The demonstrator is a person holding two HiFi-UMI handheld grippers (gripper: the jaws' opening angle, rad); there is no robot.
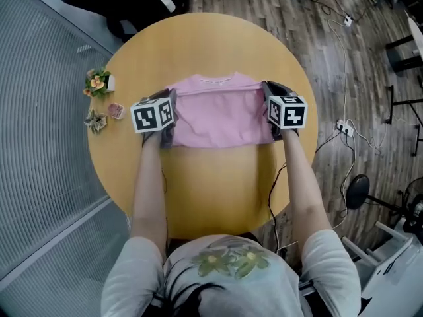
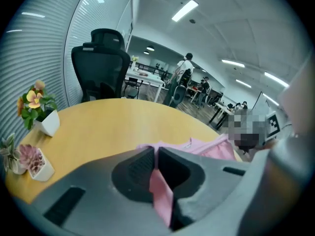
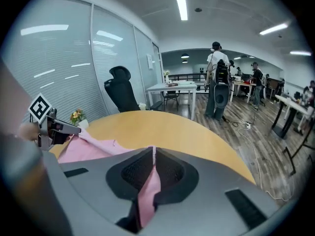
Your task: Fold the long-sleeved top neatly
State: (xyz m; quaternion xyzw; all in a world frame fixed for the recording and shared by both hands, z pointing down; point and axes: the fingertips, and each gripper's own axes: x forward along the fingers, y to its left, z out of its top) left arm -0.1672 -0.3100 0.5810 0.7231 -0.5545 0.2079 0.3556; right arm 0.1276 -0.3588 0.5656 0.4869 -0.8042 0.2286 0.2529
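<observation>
**Garment.** The pink long-sleeved top (image 1: 218,114) lies flat on the far half of the round table (image 1: 205,197), roughly on the table's centre line. The neckline is on the side of the garment toward the table's far rim. As it lies, the garment is wider than it is deep, so its long axis runs across the table from one gripper to the other.

**Grippers.** The left gripper (image 2: 154,151) is at the garment's left edge. Its jaws are pressed together on a strip of pink fabric. The right gripper (image 3: 152,154) is at the right edge and is clamped on fabric in the same way. Both point toward the table's far rim and slope downward. Neither hand is nearer than the other, as each holds its own end of the long axis.

**Governing relation.** The garment lies directly between the two grippers. The next move probably depends on both held edges travelling together, square to the long axis. If one side leads, the fold line will likely skew.

**Surroundings.** Small flower pots (image 1: 99,84) stand at the table's left rim, apart from the garment.
</observation>
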